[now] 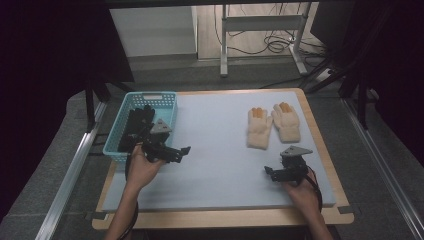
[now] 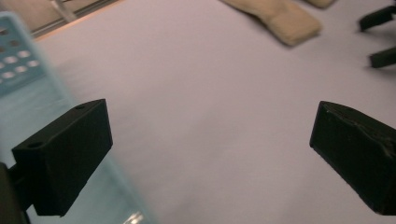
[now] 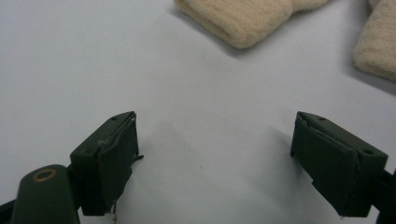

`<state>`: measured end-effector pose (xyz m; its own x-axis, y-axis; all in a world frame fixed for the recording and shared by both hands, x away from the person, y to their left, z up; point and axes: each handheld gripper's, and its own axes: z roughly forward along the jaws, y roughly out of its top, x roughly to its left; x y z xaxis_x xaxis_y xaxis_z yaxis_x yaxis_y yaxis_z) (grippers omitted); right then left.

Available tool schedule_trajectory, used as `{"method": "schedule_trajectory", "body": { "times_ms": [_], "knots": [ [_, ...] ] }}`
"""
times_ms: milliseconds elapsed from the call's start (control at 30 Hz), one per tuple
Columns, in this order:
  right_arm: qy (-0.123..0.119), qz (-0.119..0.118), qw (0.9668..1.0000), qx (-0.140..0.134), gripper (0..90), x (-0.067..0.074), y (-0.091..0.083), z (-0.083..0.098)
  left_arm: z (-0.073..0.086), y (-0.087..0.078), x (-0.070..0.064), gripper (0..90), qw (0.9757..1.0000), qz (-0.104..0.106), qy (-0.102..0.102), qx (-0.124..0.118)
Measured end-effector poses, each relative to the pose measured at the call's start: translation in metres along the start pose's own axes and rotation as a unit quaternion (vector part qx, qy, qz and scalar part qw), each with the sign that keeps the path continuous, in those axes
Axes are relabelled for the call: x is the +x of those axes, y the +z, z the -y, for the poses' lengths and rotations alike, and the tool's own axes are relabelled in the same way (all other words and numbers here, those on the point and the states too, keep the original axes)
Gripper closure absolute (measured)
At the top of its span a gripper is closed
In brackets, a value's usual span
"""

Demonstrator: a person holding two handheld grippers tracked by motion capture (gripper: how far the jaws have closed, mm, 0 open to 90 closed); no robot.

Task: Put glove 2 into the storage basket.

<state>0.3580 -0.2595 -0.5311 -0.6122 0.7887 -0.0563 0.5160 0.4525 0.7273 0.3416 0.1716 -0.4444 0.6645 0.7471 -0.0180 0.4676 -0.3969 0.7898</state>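
Note:
Two cream knitted gloves with orange fingertips lie flat side by side on the pale blue mat: the left glove [image 1: 259, 128] and the right glove [image 1: 286, 121]. A glove cuff [image 2: 280, 18] is at the top of the left gripper view, and two cuffs [image 3: 243, 16] [image 3: 378, 44] are at the top of the right gripper view. My left gripper [image 1: 182, 151] hovers open beside the blue basket, its jaws wide apart over bare mat [image 2: 212, 158]. My right gripper [image 1: 269, 172] is open near the mat's front right, below the gloves, with nothing between its jaws [image 3: 215, 163].
A light blue perforated basket [image 1: 165, 100] stands at the mat's left edge with dark gloves [image 1: 136, 125] inside. The mat [image 1: 220, 150] lies on a wooden table. Metal rails run along both sides, and a desk frame with cables stands beyond.

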Motion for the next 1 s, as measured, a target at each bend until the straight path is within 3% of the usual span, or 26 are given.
{"method": "schedule_trajectory", "body": {
  "times_ms": [133, 267, 367, 533, 700, 800, 900, 1000],
  "knots": [
    [0.000, -0.001, 1.0000, 0.000, 14.8, 0.000, 0.000, 0.000, 0.009, 0.009, -0.028, 0.1, 0.9995, 0.023, 0.022, -0.003],
    [0.000, 0.000, 1.0000, 0.000, 14.8, 0.000, 0.000, 0.000, 0.024, 0.021, -0.047, 0.1, 0.9991, 0.031, 0.027, -0.003],
    [0.000, -0.001, 1.0000, 0.000, 14.7, 0.000, 0.000, 0.000, 0.039, 0.034, -0.058, 0.1, 0.9988, 0.033, 0.034, 0.011],
    [0.001, -0.001, 1.0000, 0.000, 14.7, 0.000, 0.000, 0.000, 0.058, 0.052, -0.066, 0.1, 0.9983, 0.035, 0.032, 0.034],
    [0.002, -0.003, 1.0000, 0.000, 14.7, -0.001, 0.000, 0.000, 0.071, 0.062, -0.067, 0.1, 0.9973, 0.013, 0.038, 0.061],
    [0.002, -0.003, 1.0000, 0.001, 14.7, -0.001, 0.000, 0.000, 0.080, 0.067, -0.064, 0.1, 0.9970, 0.016, 0.028, 0.070],
    [0.002, -0.003, 1.0000, 0.001, 14.7, -0.001, 0.000, -0.001, 0.080, 0.066, -0.060, 0.9, 0.9976, 0.011, 0.003, 0.069],
    [0.007, -0.002, 1.0000, 0.002, 15.2, -0.001, 0.000, -0.001, 0.080, 0.067, -0.060, 0.8, 0.9972, 0.012, -0.001, 0.074]
  ]
}}
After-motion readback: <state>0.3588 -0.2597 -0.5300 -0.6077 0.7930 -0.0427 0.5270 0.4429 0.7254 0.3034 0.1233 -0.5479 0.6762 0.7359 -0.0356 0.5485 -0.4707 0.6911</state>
